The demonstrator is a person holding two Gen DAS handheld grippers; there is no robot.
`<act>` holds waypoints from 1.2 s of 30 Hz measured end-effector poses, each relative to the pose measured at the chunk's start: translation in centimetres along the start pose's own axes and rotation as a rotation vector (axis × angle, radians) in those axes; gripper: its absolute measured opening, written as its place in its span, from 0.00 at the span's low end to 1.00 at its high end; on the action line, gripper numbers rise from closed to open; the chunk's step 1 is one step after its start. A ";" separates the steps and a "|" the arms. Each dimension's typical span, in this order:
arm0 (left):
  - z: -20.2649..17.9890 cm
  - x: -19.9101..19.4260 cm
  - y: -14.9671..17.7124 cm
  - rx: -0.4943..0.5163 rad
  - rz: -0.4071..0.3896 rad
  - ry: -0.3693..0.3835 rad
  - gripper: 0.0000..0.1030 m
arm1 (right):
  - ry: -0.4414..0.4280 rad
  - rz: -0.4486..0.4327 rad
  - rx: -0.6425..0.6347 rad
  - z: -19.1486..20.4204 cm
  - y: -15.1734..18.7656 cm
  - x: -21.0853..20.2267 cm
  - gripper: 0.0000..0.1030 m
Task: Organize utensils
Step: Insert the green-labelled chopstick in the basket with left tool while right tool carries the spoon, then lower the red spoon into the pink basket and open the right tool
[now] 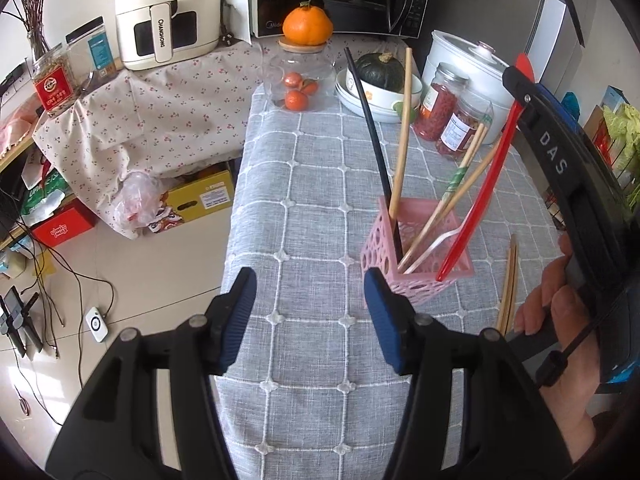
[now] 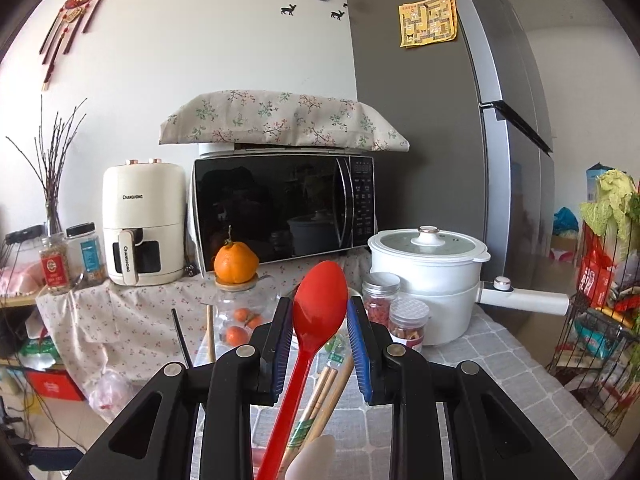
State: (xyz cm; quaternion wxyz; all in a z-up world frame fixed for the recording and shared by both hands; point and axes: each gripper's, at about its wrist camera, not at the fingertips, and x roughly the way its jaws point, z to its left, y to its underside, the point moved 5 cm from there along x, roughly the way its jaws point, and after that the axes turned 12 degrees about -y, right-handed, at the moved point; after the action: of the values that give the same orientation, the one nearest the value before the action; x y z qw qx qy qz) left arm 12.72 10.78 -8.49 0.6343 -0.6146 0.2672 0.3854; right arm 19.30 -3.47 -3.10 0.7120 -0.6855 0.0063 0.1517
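While my right gripper (image 2: 319, 332) pinches the red plastic spoon (image 2: 320, 300) over the pink perforated holder (image 1: 416, 256), my left gripper (image 1: 310, 316) gapes empty.

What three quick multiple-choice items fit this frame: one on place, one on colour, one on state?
1. Where is the loose pair of wooden chopsticks?
A. In the white bowl
B. Lying on the tablecloth beside the pink holder
C. On top of the microwave

2. What colour is the spoon in the right tool?
A. Blue
B. Green
C. Red

3. What state is the left tool in?
A. Open, nothing between its pads
B. Shut on the fork
C. Shut on a black chopstick

Answers: 
1. B, the pair lies flat on the cloth just to the right of the holder. 
2. C, its bowl shows bright red between the pads. 
3. A, only bare cloth shows in the wide gap.
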 end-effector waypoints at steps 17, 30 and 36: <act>-0.4 0.3 0.0 -0.001 0.010 -0.006 0.57 | 0.043 -0.041 0.010 0.5 1.3 0.4 0.28; -1.3 -0.4 0.3 -0.002 0.013 0.049 0.64 | -0.039 0.039 0.034 -2.8 -0.7 -2.8 0.63; -3.6 -1.1 1.3 0.018 0.030 0.140 0.76 | -0.067 0.183 0.007 -6.8 -0.5 -4.8 0.79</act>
State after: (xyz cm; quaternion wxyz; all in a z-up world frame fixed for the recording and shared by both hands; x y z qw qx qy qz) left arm 11.51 6.97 -8.71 0.6138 -0.6301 0.3236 0.3486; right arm 16.18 -11.11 -1.99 0.6973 -0.6743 0.0455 0.2388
